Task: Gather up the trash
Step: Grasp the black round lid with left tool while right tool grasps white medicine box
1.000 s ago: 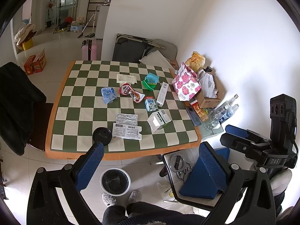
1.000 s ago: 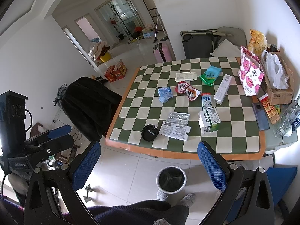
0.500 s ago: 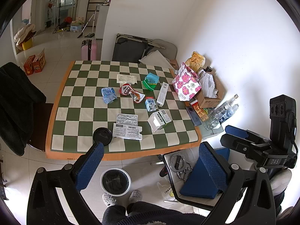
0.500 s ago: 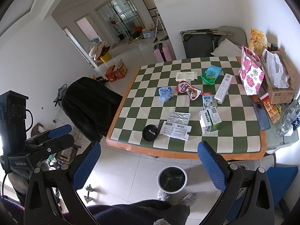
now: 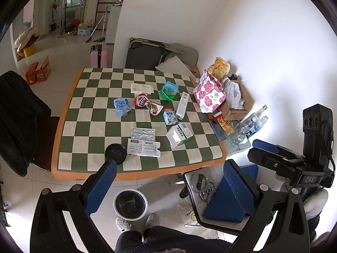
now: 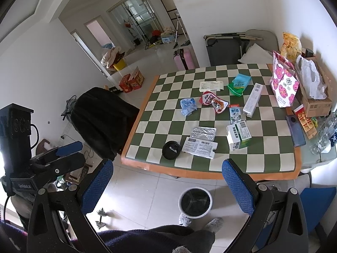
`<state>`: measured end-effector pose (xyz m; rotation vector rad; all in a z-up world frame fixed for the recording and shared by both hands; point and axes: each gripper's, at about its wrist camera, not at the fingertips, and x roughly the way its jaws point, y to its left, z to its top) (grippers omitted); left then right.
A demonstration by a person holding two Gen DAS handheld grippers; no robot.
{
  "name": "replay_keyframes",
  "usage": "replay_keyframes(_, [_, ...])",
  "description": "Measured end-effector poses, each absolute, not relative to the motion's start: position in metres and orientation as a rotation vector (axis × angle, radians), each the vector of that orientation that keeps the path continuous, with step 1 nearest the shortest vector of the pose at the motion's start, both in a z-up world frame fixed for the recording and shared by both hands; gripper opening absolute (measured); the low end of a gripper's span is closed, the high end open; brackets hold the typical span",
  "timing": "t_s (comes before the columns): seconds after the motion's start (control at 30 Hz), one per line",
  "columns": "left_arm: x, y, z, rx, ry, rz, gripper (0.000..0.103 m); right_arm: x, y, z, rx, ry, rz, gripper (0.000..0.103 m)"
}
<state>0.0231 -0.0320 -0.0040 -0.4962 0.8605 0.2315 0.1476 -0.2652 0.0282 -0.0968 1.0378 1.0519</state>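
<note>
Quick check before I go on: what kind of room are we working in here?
Most likely a lived-in home dining area: a checkered tablecloth littered with wrappers and cartons, a pink suitcase by the doorway, and a small trash bin on the tiled floor.

Beyond my checkered table (image 5: 69, 126) I see a pink suitcase (image 5: 98, 55), a black-draped chair (image 6: 101, 118) and a flowered bag (image 5: 208, 96) beside a cardboard box (image 5: 238, 109).

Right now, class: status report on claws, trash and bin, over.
Both claws, left and right, open, empty. Trash untouched on checkered table. Bin on floor below; nothing blocking.
</note>
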Motion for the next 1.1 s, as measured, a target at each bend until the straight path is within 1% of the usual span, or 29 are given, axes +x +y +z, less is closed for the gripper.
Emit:
replay_keyframes(0.13, [0.039, -0.03, -0.021, -0.328, 0.903, 0.472, 0.103, 0.15, -0.259, 0.026, -0.086, 1.027, 0.964, 0.103])
replay_keyframes(0.23, [0.055, -0.02, -0.051, -0.254, 0.939, 0.597, 0.103, 0.157, -0.25, 0.013, -0.134, 1.011, 0.79, 0.103])
replay_keyframes(0.27, [0.06, -0.015, -0.065, -0.269, 0.958, 0.606, 0.103, 0.16, -0.246, 0.004, -0.154, 1.019, 0.734, 0.103])
replay_keyframes(0.3, [0.045, -0.008, -0.071, -0.296, 0.976, 0.609, 0.103, 0.165, -0.242, -0.006, -0.168, 1.029, 0.685, 0.103])
replay_keyframes(0.43, [0.057, 0.015, -0.133, -0.371, 1.079, 0.689, 0.103, 0.196, -0.224, -0.063, -0.231, 1.098, 0.557, 0.103])
replay_keyframes(0.53, [0.066, 0.044, -0.171, -0.464, 1.163, 0.75, 0.103, 0.24, -0.212, -0.117, -0.265, 1.183, 0.511, 0.103])
replay_keyframes(0.8, [0.097, 0.072, -0.277, -0.772, 1.333, 0.843, 0.103, 0.356, -0.157, -0.236, -0.453, 1.316, 0.516, 0.103])
replay_keyframes(0.93, [0.12, 0.076, -0.316, -0.851, 1.391, 0.841, 0.103, 0.385, -0.126, -0.278, -0.579, 1.372, 0.557, 0.103])
replay_keyframes(1.1, [0.138, 0.082, -0.347, -0.925, 1.428, 0.826, 0.103, 0.398, -0.101, -0.325, -0.672, 1.459, 0.608, 0.103])
